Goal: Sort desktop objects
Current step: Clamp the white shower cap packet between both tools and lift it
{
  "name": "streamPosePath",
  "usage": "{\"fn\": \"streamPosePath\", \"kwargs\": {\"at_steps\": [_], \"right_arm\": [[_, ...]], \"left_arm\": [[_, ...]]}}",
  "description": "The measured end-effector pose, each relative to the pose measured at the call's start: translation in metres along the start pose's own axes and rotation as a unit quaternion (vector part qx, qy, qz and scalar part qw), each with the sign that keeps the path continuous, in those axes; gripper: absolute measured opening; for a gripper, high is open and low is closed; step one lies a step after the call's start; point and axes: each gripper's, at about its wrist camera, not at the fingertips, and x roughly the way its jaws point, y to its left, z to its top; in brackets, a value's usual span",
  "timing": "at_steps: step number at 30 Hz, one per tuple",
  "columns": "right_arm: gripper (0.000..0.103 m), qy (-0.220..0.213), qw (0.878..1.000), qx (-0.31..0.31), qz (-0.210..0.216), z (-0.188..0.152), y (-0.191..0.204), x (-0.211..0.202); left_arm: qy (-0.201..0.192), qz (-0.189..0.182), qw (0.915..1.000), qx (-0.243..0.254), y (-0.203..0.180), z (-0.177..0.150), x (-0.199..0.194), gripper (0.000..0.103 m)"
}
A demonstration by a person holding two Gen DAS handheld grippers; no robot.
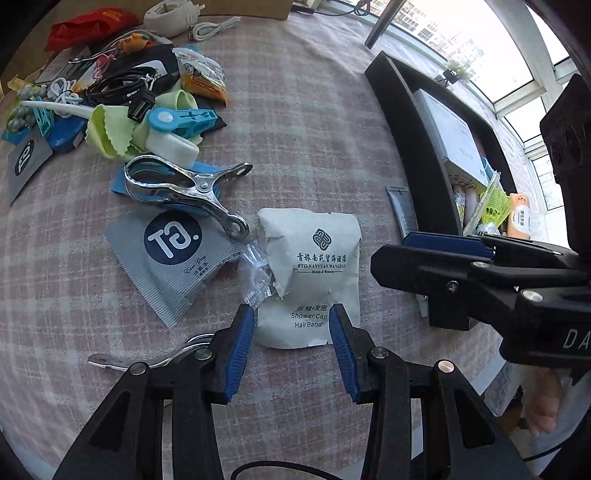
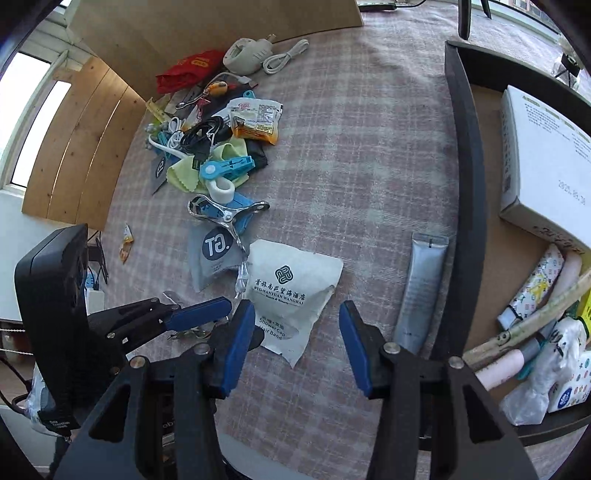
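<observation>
A white shower-cap packet (image 1: 314, 273) lies on the checked tablecloth; it also shows in the right wrist view (image 2: 291, 291). My left gripper (image 1: 291, 325) is open, its blue pads on either side of the packet's near end. My right gripper (image 2: 295, 325) is open and empty, just above the packet's near edge; it shows from the side in the left wrist view (image 1: 406, 254). A grey tube (image 2: 421, 291) lies beside the black tray (image 2: 461, 184). A metal clip (image 1: 188, 188) and a grey GT sachet (image 1: 170, 254) lie left of the packet.
A pile of cables, clips, cloth and snack packets (image 1: 122, 96) fills the far left. The tray holds a white box (image 2: 546, 155) and several toiletries (image 2: 546, 332). A metal tool (image 1: 147, 360) lies by my left finger. A wooden board (image 2: 207, 22) stands behind.
</observation>
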Motion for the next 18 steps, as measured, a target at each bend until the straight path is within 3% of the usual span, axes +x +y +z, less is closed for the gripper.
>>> {"fn": "streamPosePath", "kwargs": {"at_steps": [11,15,18], "right_arm": [[0.047,0.026,0.999,0.014,-0.016,0.007,-0.003,0.026],[0.046,0.044,0.999,0.022,-0.002,0.007,-0.006,0.040],[0.042,0.047,0.998,0.035,0.019,0.006,-0.009,0.045]], "left_arm": [[-0.007,-0.009,0.9995,-0.029,0.006,0.000,0.011,0.040],[-0.006,-0.018,0.9995,-0.023,-0.003,0.002,0.014,0.040],[-0.005,-0.030,0.9993,-0.021,-0.010,-0.001,0.017,0.031]]}}
